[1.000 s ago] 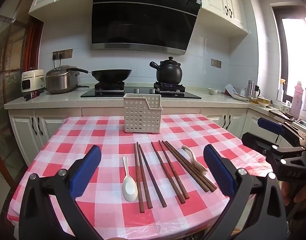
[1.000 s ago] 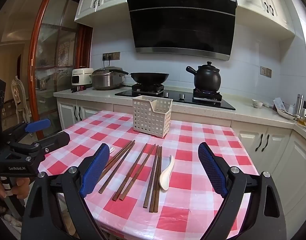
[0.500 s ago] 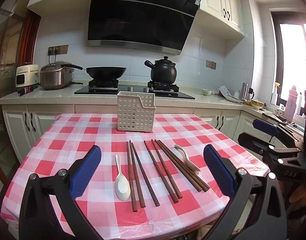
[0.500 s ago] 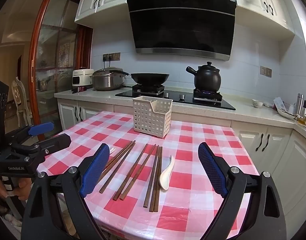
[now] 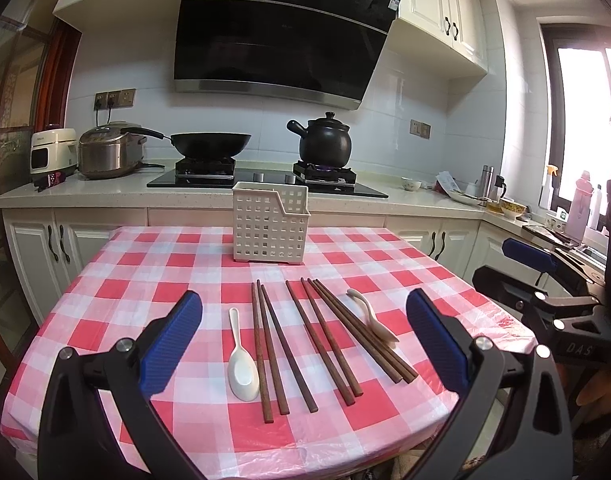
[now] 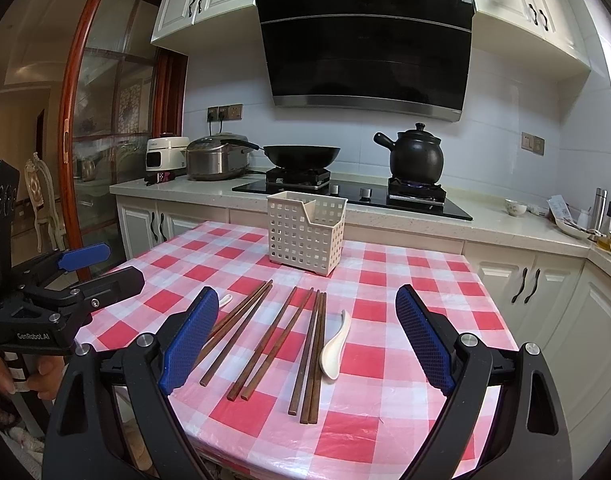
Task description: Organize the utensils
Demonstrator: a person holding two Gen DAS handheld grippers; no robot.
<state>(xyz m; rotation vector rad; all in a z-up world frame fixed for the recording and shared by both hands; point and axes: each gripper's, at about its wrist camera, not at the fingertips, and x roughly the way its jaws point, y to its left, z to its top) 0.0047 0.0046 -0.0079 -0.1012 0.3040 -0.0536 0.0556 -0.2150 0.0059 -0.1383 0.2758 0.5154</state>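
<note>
Along the near edge of the counter point(image 5: 153, 248), chopsticks point(image 5: 305, 340) lie fanned in loose pairs with a white spoon point(image 5: 241, 364) on the left flank and a second spoon point(image 5: 371, 318) on the right, its side touching the outermost sticks. The white basket point(image 5: 270, 224) stands upright toward the far edge, apparently empty. My left gripper point(image 5: 303, 344) hovers spread wide, holding nothing; my right gripper point(image 6: 305, 340) likewise gapes empty. I reckon the best start is the left spoon: come down straight, pinch the thin handle, lift clear of the neighbouring stick. Readable writing: "GenRobot.AI" on one gripper body, "DAS" on the other.
</note>
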